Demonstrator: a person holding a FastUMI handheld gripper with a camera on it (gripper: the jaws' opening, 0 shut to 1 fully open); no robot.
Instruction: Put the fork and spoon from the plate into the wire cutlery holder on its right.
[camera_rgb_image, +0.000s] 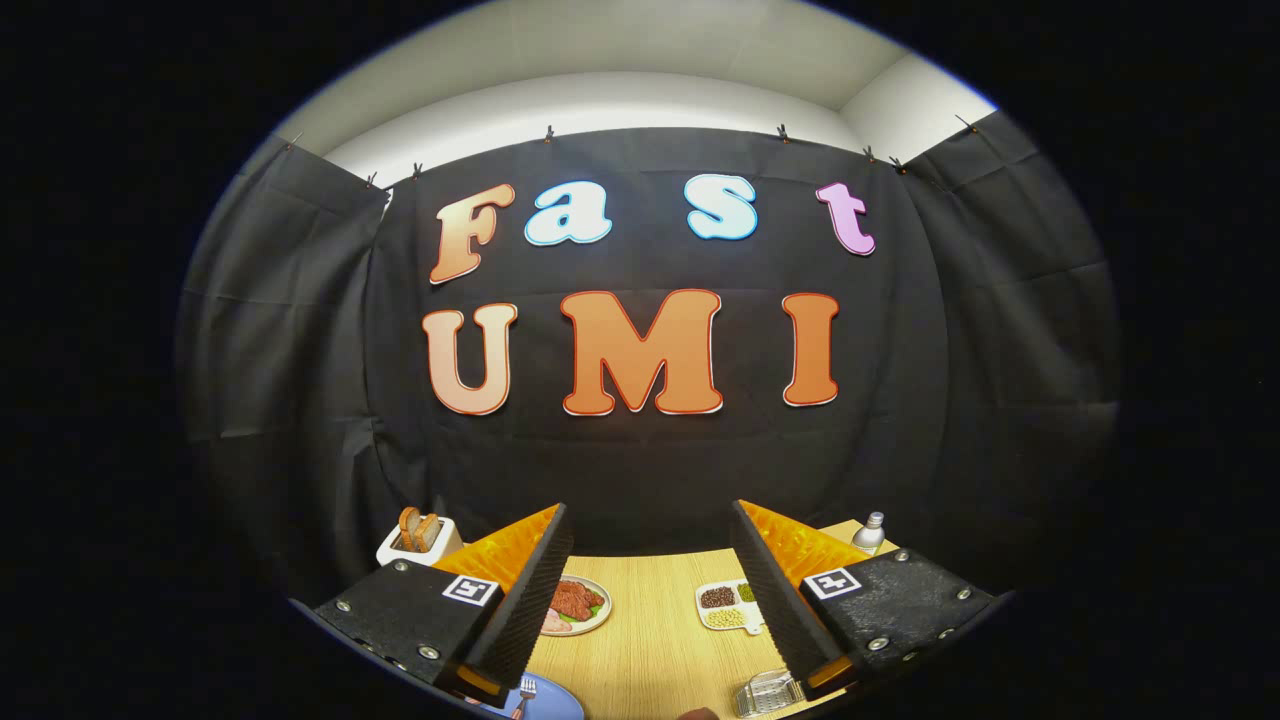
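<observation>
Gripper (650, 600) held high with fingers spread wide and empty, aimed over the counter (650, 640). At the lower left of the frame the fork (524, 693) lies on the blue plate (555, 700); the wire cutlery holder (768, 692) sits lower right. Best tip down toward the plate, centre the fork's handle between the fingers, then close; a plate of food (578, 604) and a compartment dish (728, 605) lie beyond.
</observation>
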